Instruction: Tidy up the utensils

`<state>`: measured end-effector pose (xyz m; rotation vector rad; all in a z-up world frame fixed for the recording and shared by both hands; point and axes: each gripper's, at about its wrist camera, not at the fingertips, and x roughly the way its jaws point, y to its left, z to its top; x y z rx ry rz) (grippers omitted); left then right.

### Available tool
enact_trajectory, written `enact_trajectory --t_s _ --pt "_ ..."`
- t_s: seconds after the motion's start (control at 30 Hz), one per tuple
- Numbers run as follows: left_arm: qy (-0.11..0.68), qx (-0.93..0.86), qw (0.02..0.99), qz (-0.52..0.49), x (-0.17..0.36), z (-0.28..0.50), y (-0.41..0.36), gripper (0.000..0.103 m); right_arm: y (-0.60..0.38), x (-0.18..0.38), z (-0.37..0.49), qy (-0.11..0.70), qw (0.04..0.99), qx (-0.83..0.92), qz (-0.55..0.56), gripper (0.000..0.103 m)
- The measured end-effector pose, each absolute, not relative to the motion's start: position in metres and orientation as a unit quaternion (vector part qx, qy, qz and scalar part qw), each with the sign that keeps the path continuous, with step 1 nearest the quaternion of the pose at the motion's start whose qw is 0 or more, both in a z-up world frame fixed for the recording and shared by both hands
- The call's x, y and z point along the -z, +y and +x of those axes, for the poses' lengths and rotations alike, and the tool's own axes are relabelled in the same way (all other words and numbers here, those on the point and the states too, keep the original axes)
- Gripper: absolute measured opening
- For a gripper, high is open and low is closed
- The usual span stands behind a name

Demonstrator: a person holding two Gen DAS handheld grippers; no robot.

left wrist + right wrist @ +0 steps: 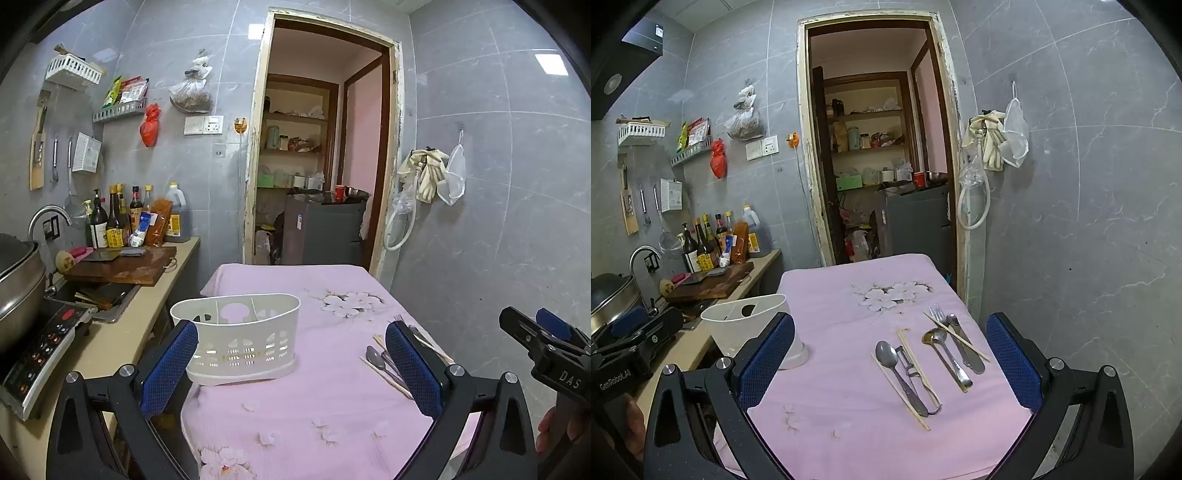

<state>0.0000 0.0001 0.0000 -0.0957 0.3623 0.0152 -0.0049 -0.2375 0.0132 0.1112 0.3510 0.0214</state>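
The white caddy (236, 339) is seen standing upright on the left part of the pink-clothed tabletop (295, 424), just ahead of the left gripper (291, 365); its three compartments appear empty, though their floors are not fully shown; the jaws of that gripper are spread as wide as they go and nothing is pinched between them; the caddy sits toward the left pad rather than centred.

Further right, the utensils are laid loose on the cloth, well apart from the caddy; in the right wrist view a spoon (895, 369) is found first, then a peeler (918, 380) and a chopstick (916, 363) beside it, then a ladle (943, 354), a fork (938, 314) and a second spoon (964, 343) crossed by another chopstick (956, 336); all long axes run from far-left to near-right, handles nearer the camera.

The right gripper (890, 363) is held over this group with jaws likewise fully spread and empty; it is judged the nearer one for a first pick; since the handles lie roughly along the direction the gripper points, closing across a handle is judged to need little wrist turn, after which a carry leftward to the caddy would be required.
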Motion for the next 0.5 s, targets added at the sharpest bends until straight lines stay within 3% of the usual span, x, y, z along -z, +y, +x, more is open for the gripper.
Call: enact_trajectory --t_s 0.5 --pt "0.186 -0.004 0.982 -0.046 0.009 0.004 0.002 0.102 -0.239 -0.011 -0.001 0.179 0.982 -0.012 0.056 0.102"
